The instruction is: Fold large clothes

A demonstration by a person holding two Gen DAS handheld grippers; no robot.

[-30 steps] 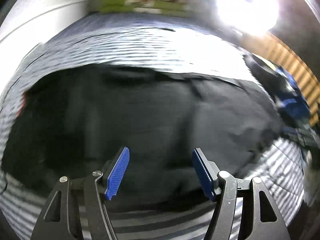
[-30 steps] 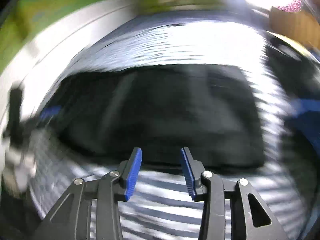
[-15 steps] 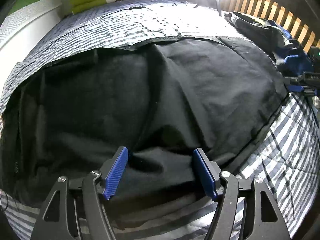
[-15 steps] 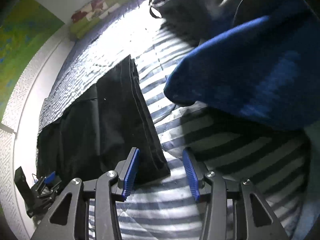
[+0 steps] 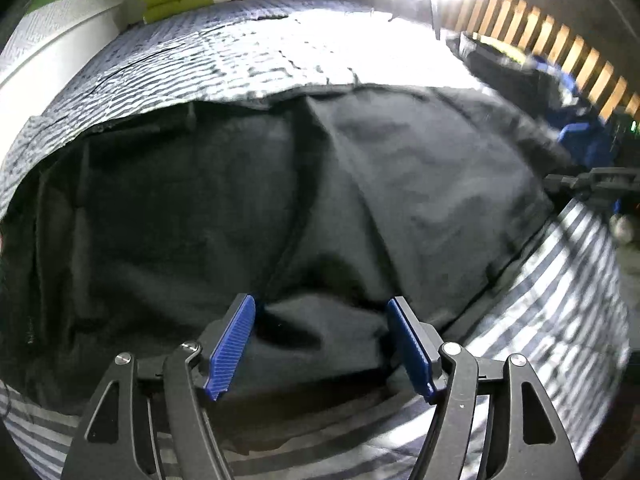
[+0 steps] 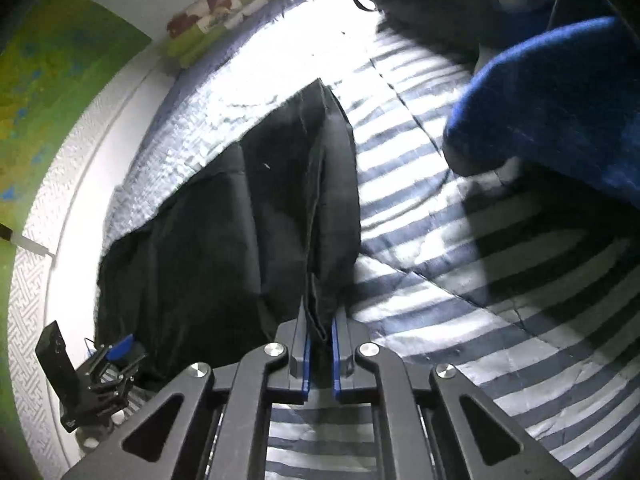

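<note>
The right gripper (image 6: pixel 320 354) has just been closing and is now clamped on the near corner of the black garment (image 6: pixel 224 216). The left gripper (image 5: pixel 320 350) is held apart over the garment's near edge, nothing pinched. The cloth is stretched away across the striped bed (image 6: pixel 460 320) toward its far edge.

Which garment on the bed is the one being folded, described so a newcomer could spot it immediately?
Start from the striped bedspread that covers the bed. Spread flat across its middle lies the black garment, its near corner pinched in the shut jaws of the right gripper. Unlike the blue garment heaped at the bed's edge, it is plain black and laid out flat.
</note>
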